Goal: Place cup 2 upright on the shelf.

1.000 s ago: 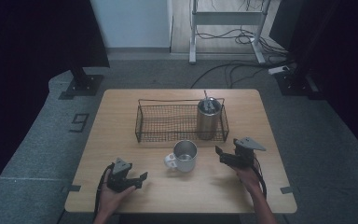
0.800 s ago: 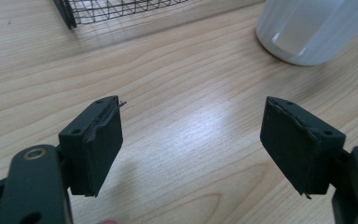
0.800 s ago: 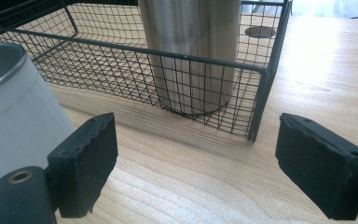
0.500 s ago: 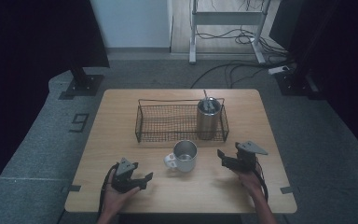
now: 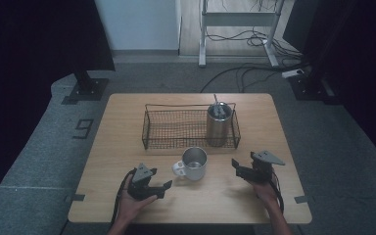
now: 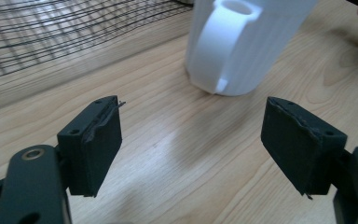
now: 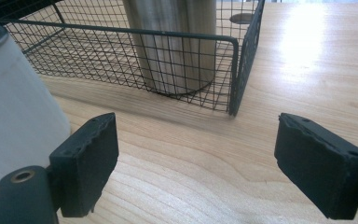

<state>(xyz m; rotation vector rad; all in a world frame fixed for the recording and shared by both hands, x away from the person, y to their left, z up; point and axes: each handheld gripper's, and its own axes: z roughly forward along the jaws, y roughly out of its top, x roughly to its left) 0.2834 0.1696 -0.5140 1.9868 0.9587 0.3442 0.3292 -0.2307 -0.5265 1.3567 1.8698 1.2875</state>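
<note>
Ribbed white mug on grained wood; both hand-held grippers spread, pinching nothing.

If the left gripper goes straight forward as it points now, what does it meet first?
Most likely the white mug, at its handle; the left gripper is open, and only bare table lies between.

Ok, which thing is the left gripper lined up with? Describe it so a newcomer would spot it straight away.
On the wooden table, find the black wire basket. Just in front of its near edge, outside it, stands a white mug with a metal inside. Unlike the taller steel cup inside the basket, it has a side handle.
</note>
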